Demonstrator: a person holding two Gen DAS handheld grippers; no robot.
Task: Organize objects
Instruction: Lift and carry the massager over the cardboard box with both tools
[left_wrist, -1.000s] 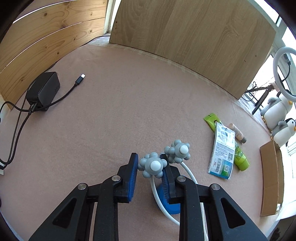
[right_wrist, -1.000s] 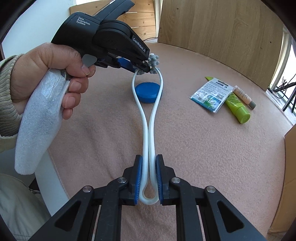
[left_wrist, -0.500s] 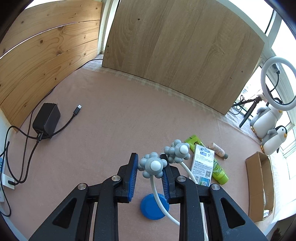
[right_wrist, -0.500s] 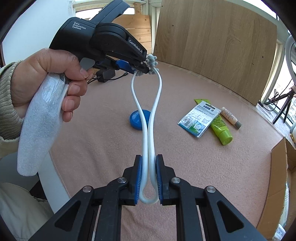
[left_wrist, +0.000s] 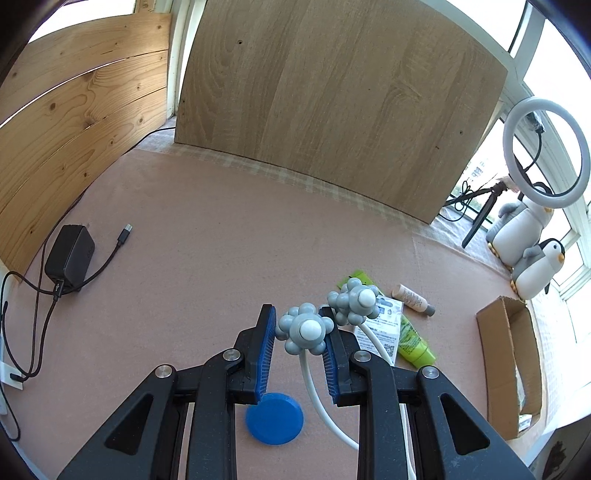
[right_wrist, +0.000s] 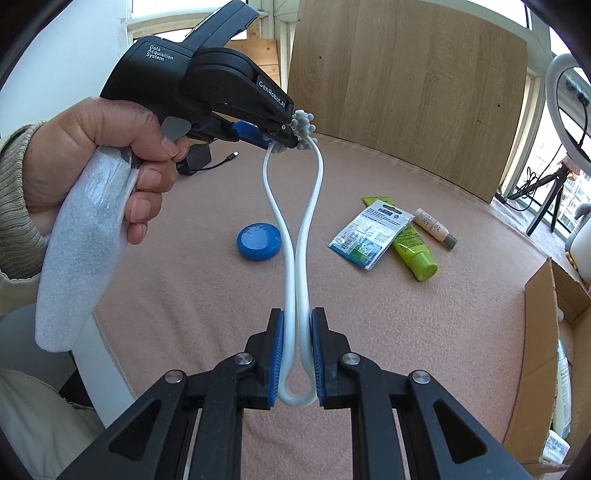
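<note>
Both grippers have lifted the white massager (right_wrist: 295, 236) higher since a second ago: right gripper (right_wrist: 297, 350) stays clamped on its loop, left gripper (left_wrist: 299, 332) stands parted around one knobbed head, blue lid (left_wrist: 274, 418) now beneath.

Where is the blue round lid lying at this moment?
The blue round lid lies flat on the pink table cover, left of the white massager in the right wrist view, apart from the blue-and-white packet; in the left wrist view it lies below the left gripper.
</note>
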